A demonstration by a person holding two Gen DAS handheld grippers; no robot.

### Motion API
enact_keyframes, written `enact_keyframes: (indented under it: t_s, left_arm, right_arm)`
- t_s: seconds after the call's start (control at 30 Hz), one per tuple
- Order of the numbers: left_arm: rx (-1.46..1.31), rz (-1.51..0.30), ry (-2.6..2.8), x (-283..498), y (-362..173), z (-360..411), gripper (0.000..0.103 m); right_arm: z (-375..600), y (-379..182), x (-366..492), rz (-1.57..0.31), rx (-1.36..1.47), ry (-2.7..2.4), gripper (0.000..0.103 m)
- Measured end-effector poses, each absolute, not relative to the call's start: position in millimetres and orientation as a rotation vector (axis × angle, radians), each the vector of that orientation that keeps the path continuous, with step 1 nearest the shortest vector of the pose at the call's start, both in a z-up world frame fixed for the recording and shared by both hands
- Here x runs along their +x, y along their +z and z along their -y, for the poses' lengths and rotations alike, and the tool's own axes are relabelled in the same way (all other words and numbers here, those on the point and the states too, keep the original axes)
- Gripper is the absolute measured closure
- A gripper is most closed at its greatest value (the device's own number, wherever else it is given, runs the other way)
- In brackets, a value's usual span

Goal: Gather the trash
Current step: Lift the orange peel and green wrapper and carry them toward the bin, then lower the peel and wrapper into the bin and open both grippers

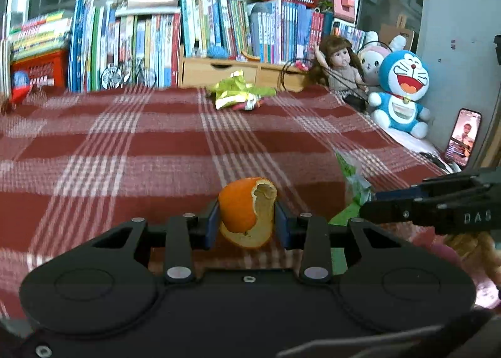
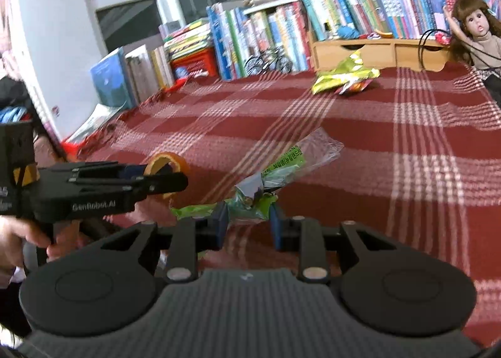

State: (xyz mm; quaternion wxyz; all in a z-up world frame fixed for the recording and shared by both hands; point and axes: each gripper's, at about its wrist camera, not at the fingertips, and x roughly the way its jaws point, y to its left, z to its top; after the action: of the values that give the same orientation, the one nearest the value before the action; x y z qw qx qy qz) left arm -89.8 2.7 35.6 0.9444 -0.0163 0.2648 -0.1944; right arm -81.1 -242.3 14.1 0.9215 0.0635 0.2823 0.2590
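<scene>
Two grippers work over a red plaid cloth [image 1: 125, 145] that lies wide and bare up to the books [image 1: 150, 42] at its far edge. Crumpled yellow-green wrappers [image 1: 235, 93] lie near that edge. The right gripper [image 2: 247, 222] pinches a clear green-printed plastic bag [image 2: 281, 167], its long axis running away to the right. The left gripper [image 1: 247, 223] clamps a curled orange peel [image 1: 247, 211], standing upright, pith facing right.
</scene>
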Motion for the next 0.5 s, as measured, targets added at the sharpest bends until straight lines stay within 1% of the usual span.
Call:
enact_keyframes:
  t_s: [0.3,0.5]
  left_arm:
    - [-0.026,-0.684,-0.421,-134,-5,-10,0.068]
    - [-0.046,-0.905,-0.435,-142,-64,4,0.068]
  right_arm:
    - [226,-18,-122,-0.691,0.089,0.597,0.07]
    - [207,-68,-125,-0.853,0.049,0.662,0.07]
